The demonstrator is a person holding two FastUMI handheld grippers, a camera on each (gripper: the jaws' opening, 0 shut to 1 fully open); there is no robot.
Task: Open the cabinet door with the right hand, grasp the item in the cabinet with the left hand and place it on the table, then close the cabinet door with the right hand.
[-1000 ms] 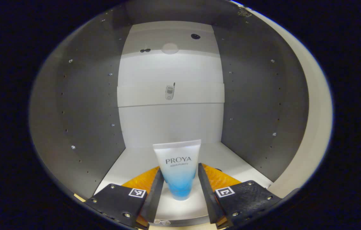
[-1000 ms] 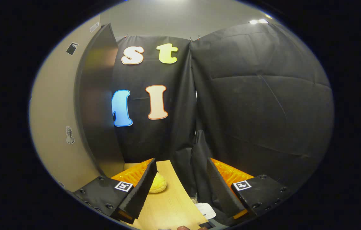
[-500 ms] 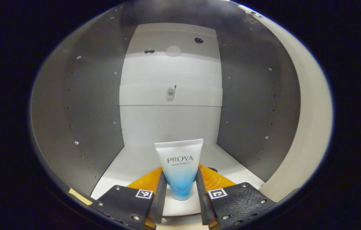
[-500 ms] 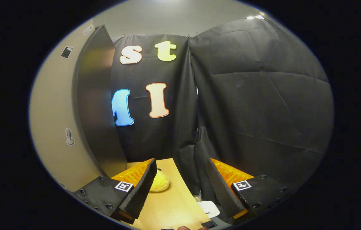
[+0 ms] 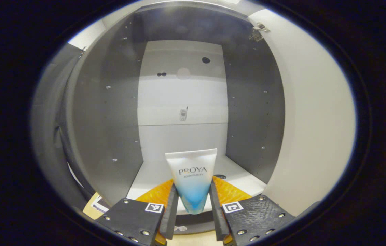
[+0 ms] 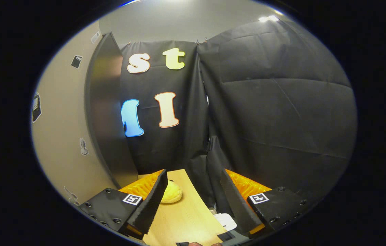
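**Tube pinched low, cap end out of sight**

The white-to-blue soft plastic squeeze tube [image 5: 192,182] stands upright between the fingers of the left gripper [image 5: 192,213], crimped flat end up, its blue lower part clamped from both sides. It looks light and pliable; a hard squeeze would probably dent it, and the glossy skin could slide in the pads. The narrow blue portion just above the base, where the jaws sit now, seems the firmest place to hold it.

Ahead of the fingers lies the white floor of the grey-walled open cabinet [image 5: 111,112]; whether the tube's bottom touches that floor or hangs just above it I cannot tell, since its cap end is hidden behind the fingertips. A small dark spot lies just to the right of the tube, too small to identify.

The right gripper [image 6: 193,196] holds nothing, jaws spread wide, above the light wooden table [image 6: 186,222]. The grey cabinet door [image 6: 106,109] stands open to its upper left. A pale yellow rounded object [image 6: 173,195] is half hidden behind its left finger.
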